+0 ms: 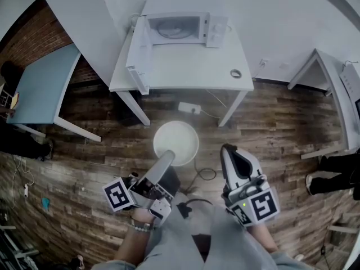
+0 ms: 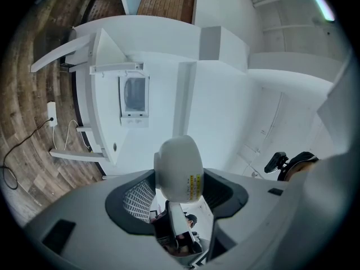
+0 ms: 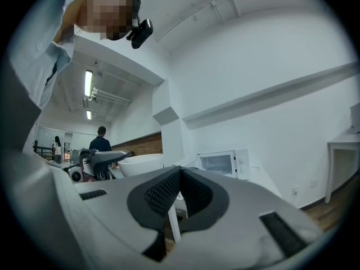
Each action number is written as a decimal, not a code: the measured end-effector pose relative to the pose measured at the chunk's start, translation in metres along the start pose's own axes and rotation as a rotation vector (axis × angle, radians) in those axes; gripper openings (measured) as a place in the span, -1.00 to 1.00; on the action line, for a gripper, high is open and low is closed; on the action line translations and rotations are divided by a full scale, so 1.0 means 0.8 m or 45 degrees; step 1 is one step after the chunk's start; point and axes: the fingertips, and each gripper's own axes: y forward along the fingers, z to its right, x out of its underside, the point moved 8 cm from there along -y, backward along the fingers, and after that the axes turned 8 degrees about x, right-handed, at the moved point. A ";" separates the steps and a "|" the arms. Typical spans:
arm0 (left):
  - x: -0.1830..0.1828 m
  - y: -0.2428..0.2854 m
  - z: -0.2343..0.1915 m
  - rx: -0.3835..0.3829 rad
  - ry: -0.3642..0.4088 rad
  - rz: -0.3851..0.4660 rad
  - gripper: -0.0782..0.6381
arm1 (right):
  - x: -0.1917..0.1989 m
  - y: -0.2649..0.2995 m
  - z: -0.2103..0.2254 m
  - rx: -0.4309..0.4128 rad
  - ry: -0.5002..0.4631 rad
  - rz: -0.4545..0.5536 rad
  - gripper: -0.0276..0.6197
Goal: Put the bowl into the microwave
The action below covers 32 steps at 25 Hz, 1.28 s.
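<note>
In the head view a white bowl (image 1: 176, 141) hangs over the wooden floor in front of the white table (image 1: 185, 75). My left gripper (image 1: 170, 157) is shut on its near rim. The left gripper view shows the bowl (image 2: 177, 162) edge-on, pinched between the pads. The white microwave (image 1: 175, 29) stands at the back of the table with its door (image 1: 138, 55) swung wide open and its cavity showing; it also appears far off as the microwave (image 2: 134, 97). My right gripper (image 1: 229, 152) is shut and empty, held right of the bowl. From the right gripper (image 3: 179, 174) the bowl (image 3: 140, 163) and microwave (image 3: 223, 163) are visible.
A roll of tape (image 1: 235, 73) lies at the table's front right corner. A power strip (image 1: 189, 108) and cables lie on the floor under the table. A blue table (image 1: 42, 83) stands at the left, another white table (image 1: 337, 86) at the right.
</note>
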 end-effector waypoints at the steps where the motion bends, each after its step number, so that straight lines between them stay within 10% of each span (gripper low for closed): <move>1: 0.003 0.001 -0.001 0.003 0.004 0.003 -0.10 | 0.001 -0.003 0.003 -0.001 -0.003 0.002 -0.91; 15: 0.018 0.031 -0.014 0.024 0.016 -0.001 -0.10 | 0.007 -0.011 0.036 0.014 -0.014 0.000 -0.91; 32: -0.088 0.124 -0.070 0.027 -0.018 -0.043 -0.10 | -0.002 0.122 0.078 0.040 -0.055 -0.033 -0.91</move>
